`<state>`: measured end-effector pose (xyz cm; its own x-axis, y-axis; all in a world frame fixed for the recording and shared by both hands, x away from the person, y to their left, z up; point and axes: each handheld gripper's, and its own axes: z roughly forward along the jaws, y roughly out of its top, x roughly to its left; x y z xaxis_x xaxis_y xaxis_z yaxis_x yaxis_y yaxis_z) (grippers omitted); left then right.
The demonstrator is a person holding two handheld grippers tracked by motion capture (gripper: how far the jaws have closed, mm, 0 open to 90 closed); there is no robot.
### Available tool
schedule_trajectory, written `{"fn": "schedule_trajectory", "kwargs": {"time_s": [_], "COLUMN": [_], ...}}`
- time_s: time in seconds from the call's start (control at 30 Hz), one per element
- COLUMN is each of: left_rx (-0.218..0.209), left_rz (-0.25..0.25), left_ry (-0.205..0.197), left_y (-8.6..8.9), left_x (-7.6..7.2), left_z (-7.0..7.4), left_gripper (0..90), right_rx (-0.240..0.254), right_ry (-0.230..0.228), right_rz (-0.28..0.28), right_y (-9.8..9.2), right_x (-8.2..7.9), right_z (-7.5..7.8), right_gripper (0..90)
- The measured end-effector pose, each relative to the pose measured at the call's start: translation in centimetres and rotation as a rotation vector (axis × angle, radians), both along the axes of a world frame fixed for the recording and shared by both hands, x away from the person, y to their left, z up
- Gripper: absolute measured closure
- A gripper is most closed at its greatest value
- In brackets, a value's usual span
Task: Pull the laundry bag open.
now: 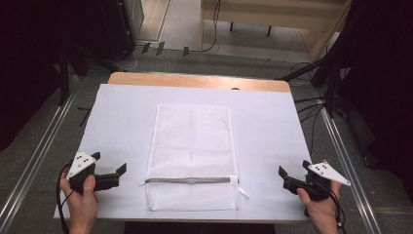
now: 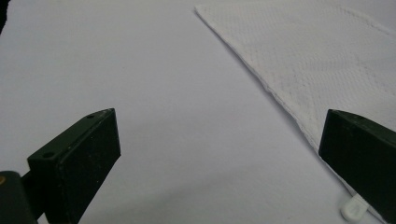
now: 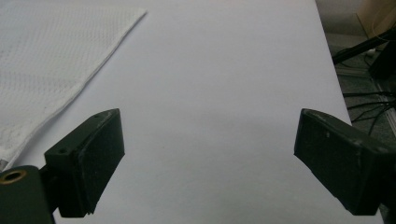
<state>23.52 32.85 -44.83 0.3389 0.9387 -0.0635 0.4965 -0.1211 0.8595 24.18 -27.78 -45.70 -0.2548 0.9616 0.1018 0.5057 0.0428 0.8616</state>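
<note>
So here's where things stand: the white mesh laundry bag [image 1: 192, 156] lies flat in the middle of the table [image 1: 122, 122], on the white sheet covering it, short edges near and far. Its grey zipper [image 1: 190, 180] runs across close to the near end and looks closed all the way, with the white pull tab [image 1: 243, 193] hanging off at the right end. My guess is either the zipping is done or nothing has started, because neither tool touches the bag.

The left tool [image 1: 111, 168] sits at the near left, just left of the bag, jaws spread wide with nothing between them. In the left gripper view the bag's edge [image 2: 280, 100] runs past the right jaw, but there's no contact. The right tool [image 1: 294, 169] is at the near right, well apart from the bag, also spread wide and empty.

As for contents, the bag looks flat and empty to me. Can't see any bulge or dark shape through the mesh, though it's hard to be sure.
</note>
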Motion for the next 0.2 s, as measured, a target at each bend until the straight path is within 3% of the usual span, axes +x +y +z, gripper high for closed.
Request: {"fn": "schedule_trajectory", "kwargs": {"time_s": [0.2], "left_rx": [0.012], "left_rz": [0.008], "left_ry": [0.019], "left_y": [-0.24], "left_x": [0.27], "left_z": [-0.14], "left_gripper": [0.0], "right_rx": [-0.014], "right_ry": [0.006], "right_rz": [-0.011], "right_y": [0.13], "right_x": [-0.08], "right_z": [-0.15], "right_gripper": [9.1]}}
